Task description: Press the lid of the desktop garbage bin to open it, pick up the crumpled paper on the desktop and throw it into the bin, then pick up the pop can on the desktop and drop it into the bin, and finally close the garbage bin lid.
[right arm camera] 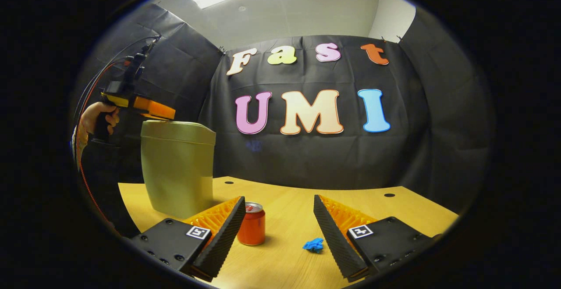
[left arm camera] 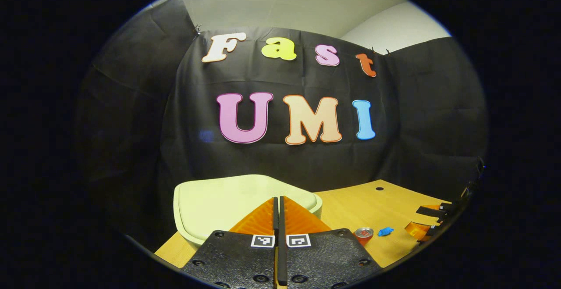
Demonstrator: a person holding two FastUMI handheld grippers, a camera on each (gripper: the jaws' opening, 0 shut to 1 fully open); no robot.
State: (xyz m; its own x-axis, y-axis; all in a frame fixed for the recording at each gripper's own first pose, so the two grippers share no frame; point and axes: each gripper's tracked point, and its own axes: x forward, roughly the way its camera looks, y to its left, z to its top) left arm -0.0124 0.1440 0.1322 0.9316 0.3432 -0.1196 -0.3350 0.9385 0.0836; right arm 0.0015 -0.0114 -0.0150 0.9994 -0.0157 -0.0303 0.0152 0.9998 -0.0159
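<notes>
The pale green bin [right arm camera: 177,170] stands at the table's left with its lid [left arm camera: 219,201] down. My left gripper [left arm camera: 278,198] is shut with nothing in it, its tips over the lid's middle. In the right gripper view a hand [right arm camera: 98,118] holds that left gripper [right arm camera: 168,113] at the lid's top; contact is unclear. A red pop can [right arm camera: 251,224] stands upright right of the bin, and a small blue crumpled paper [right arm camera: 313,245] lies further right. My right gripper [right arm camera: 278,201] is open, low over the table, with the can near its left finger and the paper by its right finger.
The wooden table [right arm camera: 394,210] has small round holes near its back edge, where the black cloth wall rises close behind. In the left gripper view the can [left arm camera: 363,234], the paper [left arm camera: 385,231] and the right gripper [left arm camera: 431,219] lie off to the right.
</notes>
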